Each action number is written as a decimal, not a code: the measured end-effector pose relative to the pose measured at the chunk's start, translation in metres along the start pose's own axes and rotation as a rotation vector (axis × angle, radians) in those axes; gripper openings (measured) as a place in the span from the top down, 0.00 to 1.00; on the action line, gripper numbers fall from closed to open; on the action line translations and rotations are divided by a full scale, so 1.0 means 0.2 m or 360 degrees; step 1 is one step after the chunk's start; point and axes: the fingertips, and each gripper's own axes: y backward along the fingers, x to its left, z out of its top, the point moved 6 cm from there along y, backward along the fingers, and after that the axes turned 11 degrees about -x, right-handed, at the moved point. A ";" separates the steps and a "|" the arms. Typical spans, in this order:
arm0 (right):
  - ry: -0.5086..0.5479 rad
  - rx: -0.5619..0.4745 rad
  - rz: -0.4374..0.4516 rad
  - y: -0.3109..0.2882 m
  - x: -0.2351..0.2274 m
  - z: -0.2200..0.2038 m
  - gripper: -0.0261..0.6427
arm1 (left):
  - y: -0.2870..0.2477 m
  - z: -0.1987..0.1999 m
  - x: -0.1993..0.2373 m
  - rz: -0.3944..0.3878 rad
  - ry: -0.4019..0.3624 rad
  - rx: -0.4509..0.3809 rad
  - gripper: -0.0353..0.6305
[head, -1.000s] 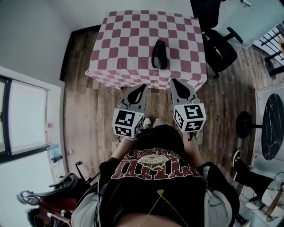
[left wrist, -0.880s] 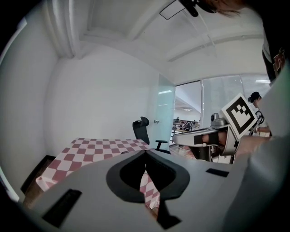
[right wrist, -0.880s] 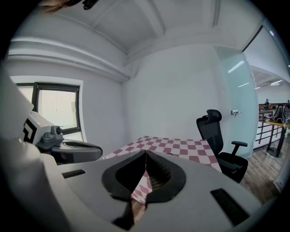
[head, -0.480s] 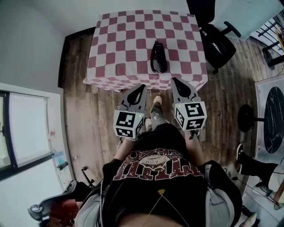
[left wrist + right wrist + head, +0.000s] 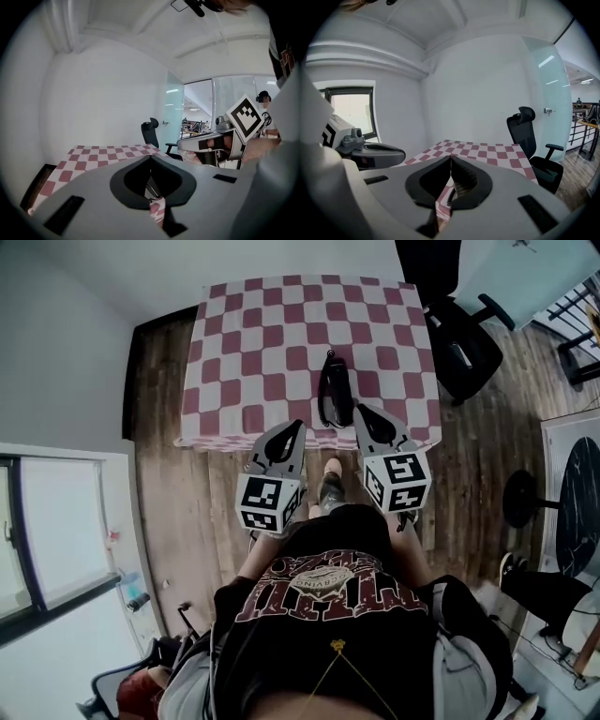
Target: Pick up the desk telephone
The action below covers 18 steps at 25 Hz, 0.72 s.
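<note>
The black desk telephone lies on the table under a red-and-white checked cloth, near its front edge. My right gripper is shut and empty, its tip just over the table's front edge, close to the phone's near right end. My left gripper is also shut and empty, at the front edge to the phone's left. In the right gripper view the jaws meet, and a coiled cord shows through the gap below them. In the left gripper view the jaws meet over the cloth.
A black office chair stands at the table's right side and also shows as the chair in the right gripper view. A window is at the left, a round dark table at the right. The floor is wooden.
The person has stepped toward the table. Both grippers moved forward together, from over the floor to the table's front edge beside the phone. Both stayed shut.
</note>
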 end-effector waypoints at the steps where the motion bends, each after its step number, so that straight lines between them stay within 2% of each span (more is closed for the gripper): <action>1: -0.0005 0.0000 0.0005 -0.03 -0.02 0.01 0.93 | -0.04 0.01 0.01 -0.0003 -0.0003 0.0003 0.93; 8: -0.0026 0.0003 0.0011 -0.21 -0.17 0.04 0.93 | -0.26 0.05 0.07 -0.0037 -0.0019 0.0044 0.93; 18: -0.0056 0.0053 -0.0010 -0.32 -0.38 0.01 0.93 | -0.51 0.01 0.10 -0.0070 0.0011 0.0125 0.93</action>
